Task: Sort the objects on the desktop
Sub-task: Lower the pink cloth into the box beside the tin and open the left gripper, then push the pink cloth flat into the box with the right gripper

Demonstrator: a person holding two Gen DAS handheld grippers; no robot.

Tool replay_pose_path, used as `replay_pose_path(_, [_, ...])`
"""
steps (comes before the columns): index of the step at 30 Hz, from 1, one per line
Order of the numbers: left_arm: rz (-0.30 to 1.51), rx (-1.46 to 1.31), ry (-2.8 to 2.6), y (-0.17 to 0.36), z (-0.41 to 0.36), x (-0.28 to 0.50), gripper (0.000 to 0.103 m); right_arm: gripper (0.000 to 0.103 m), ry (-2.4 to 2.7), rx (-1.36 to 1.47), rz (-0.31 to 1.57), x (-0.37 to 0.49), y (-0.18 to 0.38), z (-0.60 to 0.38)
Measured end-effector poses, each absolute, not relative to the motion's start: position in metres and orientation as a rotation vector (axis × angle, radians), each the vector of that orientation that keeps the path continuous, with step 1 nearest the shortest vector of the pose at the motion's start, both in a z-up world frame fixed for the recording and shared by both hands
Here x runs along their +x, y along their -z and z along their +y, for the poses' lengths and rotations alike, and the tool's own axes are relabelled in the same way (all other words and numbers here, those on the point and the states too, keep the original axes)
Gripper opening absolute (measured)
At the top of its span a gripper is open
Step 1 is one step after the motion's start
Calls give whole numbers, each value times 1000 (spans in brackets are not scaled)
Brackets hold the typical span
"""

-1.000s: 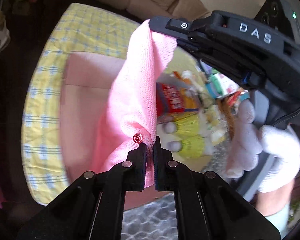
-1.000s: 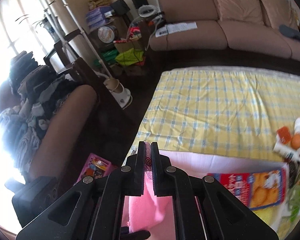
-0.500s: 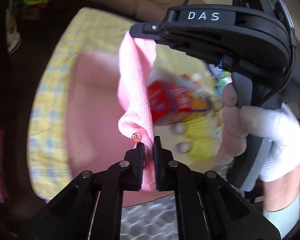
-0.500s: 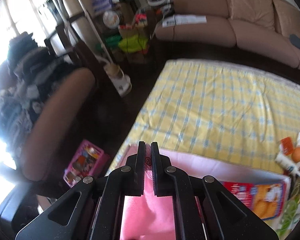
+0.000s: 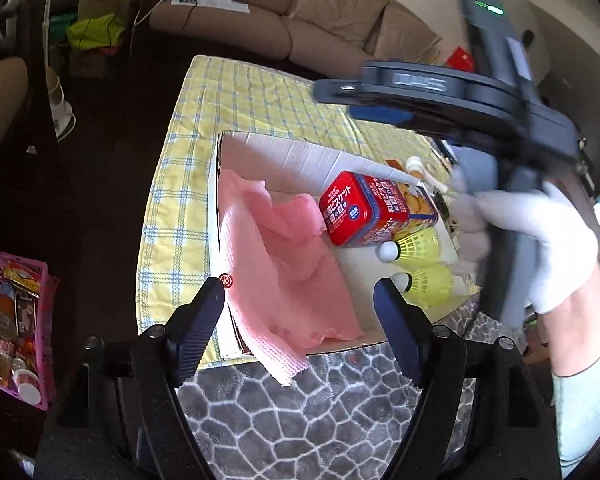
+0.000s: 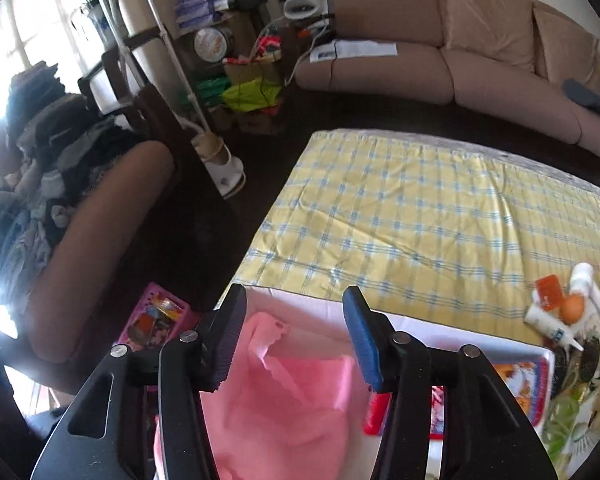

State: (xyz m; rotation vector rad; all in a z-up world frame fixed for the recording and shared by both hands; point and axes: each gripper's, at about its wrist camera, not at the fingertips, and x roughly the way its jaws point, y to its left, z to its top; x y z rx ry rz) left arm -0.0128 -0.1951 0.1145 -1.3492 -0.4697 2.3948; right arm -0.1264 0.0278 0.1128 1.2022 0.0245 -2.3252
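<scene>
A pink cloth (image 5: 288,264) lies crumpled in the left half of a white cardboard box (image 5: 300,152), one corner hanging over the box's near rim. Beside it in the box rest a red biscuit tin (image 5: 364,212) and two yellow shuttlecocks (image 5: 416,248). My left gripper (image 5: 300,292) hovers above the cloth, its jaws opening, nothing pressed between them. In the right wrist view the right gripper (image 6: 294,308) is also opening above the pink cloth (image 6: 284,396), with the cloth below and free of its fingers. The right gripper's body and a white-gloved hand (image 5: 540,240) show at the right.
The box sits on a yellow checked cloth (image 6: 420,216) over a table. Small bottles and an orange ball (image 6: 572,308) lie at the right. A grey patterned mat (image 5: 300,412) is in front. A pink basket (image 5: 18,328) stands on the floor, sofas behind.
Both grippers were shut on the pink cloth, holding it up stretched between them. Now both have opened and the cloth has dropped into the box.
</scene>
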Motion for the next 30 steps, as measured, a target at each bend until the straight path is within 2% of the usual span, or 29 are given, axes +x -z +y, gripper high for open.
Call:
replay_pose_path(2, [-495, -1337, -2368, -115, -195, -16, 72, 48, 2303, 1229, 7, -117, -111, 36])
replay_pose_path(4, [-510, -1359, -2324, -110, -191, -21, 65, 43, 2250, 1268, -23, -108, -104, 40])
replay_pose_path(6, [-506, -1385, -2283, -107, -184, -28, 53, 41, 2217, 1322, 2, -99, -91, 41])
replay_pose_path(11, [-423, -1456, -2257, -97, -169, -37, 46, 39, 2195, 1382, -43, -87, -69, 58])
replay_pose_path(14, [-396, -1485, -2263, -96, -168, -43, 46, 37, 2159, 1398, -95, -83, -64, 69])
replay_pose_path(17, [-480, -1411, -2270, -113, -181, -37, 46, 36, 2085, 1428, -154, -79, -55, 73])
replay_pose_path(21, [-558, -1320, -2308, -136, -204, -24, 54, 36, 1880, 1440, -180, -69, -39, 43])
replay_pose_path(26, [-612, -1281, -2320, -150, -219, -16, 57, 42, 1741, 1435, -291, -66, -33, 17])
replay_pose_path(30, [-598, -1280, -2320, -154, -219, -15, 59, 43, 1698, 1432, -238, -58, -35, 6])
